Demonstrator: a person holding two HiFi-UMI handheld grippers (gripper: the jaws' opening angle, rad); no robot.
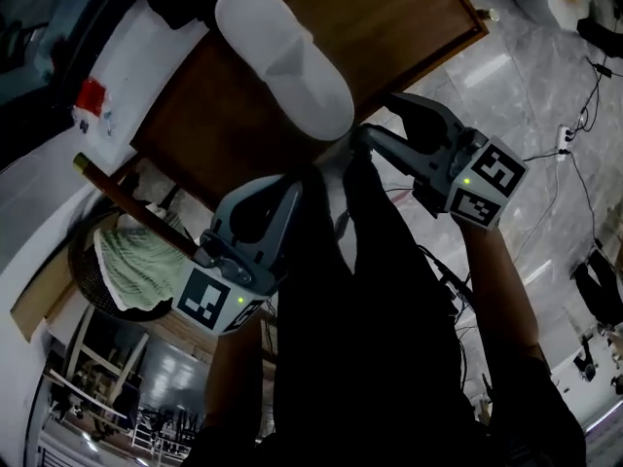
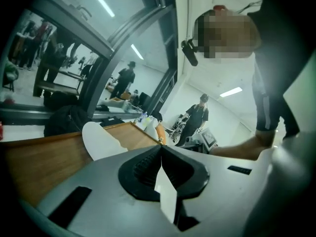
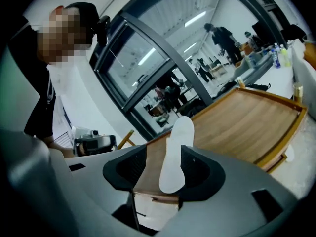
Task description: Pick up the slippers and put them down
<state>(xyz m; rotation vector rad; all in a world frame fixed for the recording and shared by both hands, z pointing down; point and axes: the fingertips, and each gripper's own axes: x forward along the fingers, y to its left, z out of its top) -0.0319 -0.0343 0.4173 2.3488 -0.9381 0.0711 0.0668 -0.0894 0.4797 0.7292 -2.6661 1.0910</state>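
A white slipper (image 1: 282, 56) lies on the wooden table (image 1: 409, 27), its near end at the table's edge. My right gripper (image 1: 362, 136) is just beside that end and open. In the right gripper view the slipper (image 3: 177, 152) shows edge-on in the gap between the spread jaws (image 3: 164, 153), and the pads do not press it. My left gripper (image 1: 292, 188) is lower and left, off the table. Its jaws (image 2: 162, 149) meet at the tips with a thin white piece (image 2: 167, 194) between the pads; I cannot tell whether it is a slipper. The slipper on the table (image 2: 101, 139) lies ahead and left.
A wicker basket (image 1: 92, 280) with a green cloth (image 1: 136, 266) stands below the table's left side, a wooden stick (image 1: 136, 207) across it. Cables (image 1: 584, 163) run over the glossy floor at right. People (image 2: 197, 115) stand behind the glass wall.
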